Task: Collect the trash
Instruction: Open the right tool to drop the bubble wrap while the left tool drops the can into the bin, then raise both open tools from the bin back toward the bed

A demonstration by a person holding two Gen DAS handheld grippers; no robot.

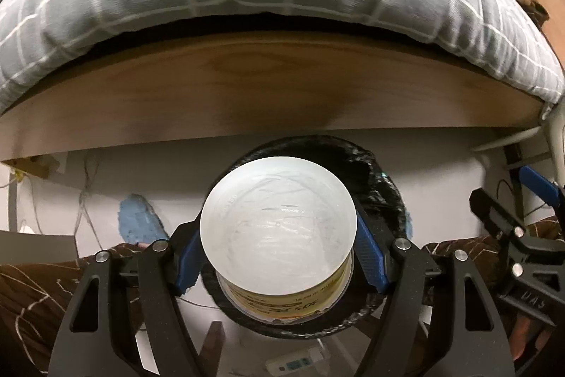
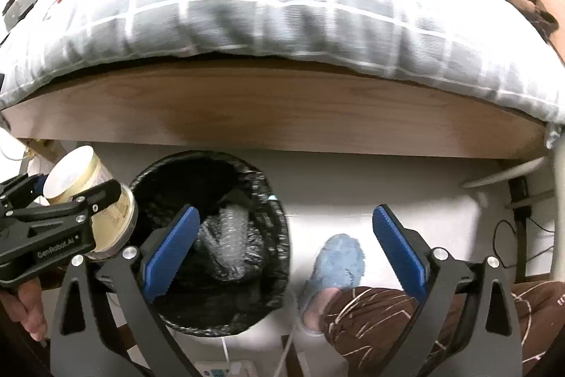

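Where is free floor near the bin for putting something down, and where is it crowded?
Bare white floor lies between the bed board and the blue slipper, right of the bin. Crowded: the bin holds bubble wrap; the left tool holds the cup at its left rim.

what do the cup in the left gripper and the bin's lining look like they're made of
cup: likely paper or thin plastic, judging by the smooth matte white base and printed yellow label around its side. bin liner: thin black plastic film, glossy and crinkled, folded over the rim. left gripper clamps the cup.
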